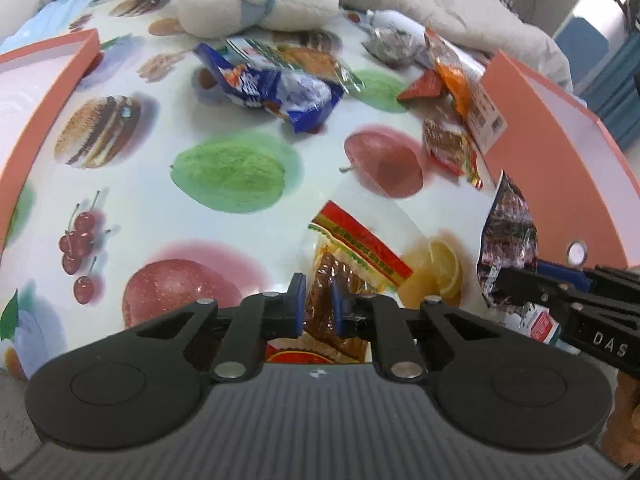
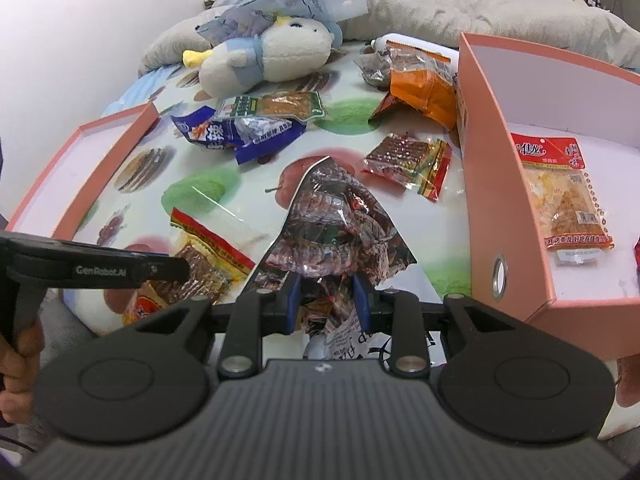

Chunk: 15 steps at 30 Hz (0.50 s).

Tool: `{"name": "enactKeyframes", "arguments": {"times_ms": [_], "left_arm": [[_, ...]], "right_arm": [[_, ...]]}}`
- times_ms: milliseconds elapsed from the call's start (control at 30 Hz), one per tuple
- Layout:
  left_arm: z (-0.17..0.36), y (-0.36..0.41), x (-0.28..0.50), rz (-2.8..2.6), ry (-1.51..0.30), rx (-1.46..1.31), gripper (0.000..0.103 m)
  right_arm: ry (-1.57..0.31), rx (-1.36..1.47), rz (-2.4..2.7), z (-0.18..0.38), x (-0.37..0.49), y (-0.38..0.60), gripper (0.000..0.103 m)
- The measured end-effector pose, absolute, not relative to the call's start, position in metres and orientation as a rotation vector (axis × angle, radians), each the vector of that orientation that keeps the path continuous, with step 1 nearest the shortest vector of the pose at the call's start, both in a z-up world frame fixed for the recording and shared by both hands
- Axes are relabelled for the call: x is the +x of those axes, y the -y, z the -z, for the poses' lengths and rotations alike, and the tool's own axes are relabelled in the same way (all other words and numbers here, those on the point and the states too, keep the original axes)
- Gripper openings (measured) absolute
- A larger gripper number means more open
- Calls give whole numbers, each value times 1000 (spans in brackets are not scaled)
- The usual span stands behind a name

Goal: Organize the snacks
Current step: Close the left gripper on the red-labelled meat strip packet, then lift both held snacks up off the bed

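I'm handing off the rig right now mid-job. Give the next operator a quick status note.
Left gripper: shut on the red-banded snack packet.
Right gripper: shut on the dark foil packet.
Done: one red-topped packet lies in the right pink box.
Left: the blue packet, green packet, orange packet and small brown packet lie loose on the fruit-print cloth; the left pink tray looks empty.

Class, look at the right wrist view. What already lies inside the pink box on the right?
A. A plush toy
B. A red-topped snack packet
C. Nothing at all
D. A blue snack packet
B: a red-topped snack packet lies flat on the white floor of the pink box, while the plush toy and blue snack packet lie outside it on the fruit-print cloth.
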State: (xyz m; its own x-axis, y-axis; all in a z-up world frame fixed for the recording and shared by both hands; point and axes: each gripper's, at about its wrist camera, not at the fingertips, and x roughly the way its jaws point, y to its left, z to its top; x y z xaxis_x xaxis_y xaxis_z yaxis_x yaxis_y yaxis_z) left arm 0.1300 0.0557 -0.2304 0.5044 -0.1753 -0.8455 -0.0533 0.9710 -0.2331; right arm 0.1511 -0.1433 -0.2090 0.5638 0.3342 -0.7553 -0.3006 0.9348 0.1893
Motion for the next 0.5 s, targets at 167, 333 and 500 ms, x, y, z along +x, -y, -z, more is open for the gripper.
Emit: {"name": "enactKeyframes", "arguments": {"times_ms": [167,333,500], "left_arm": [[215,-56,134,58,-1003,-264,1],[200,-48,143,65,-964,-247,1],[211,-43,152,134,-990,-240,1]], "right_arm": [[-882,44,-383,197,154,144,31],[-854,48,-390,182,162,146,31],[-869,36,-387,185,166,149,31]]}}
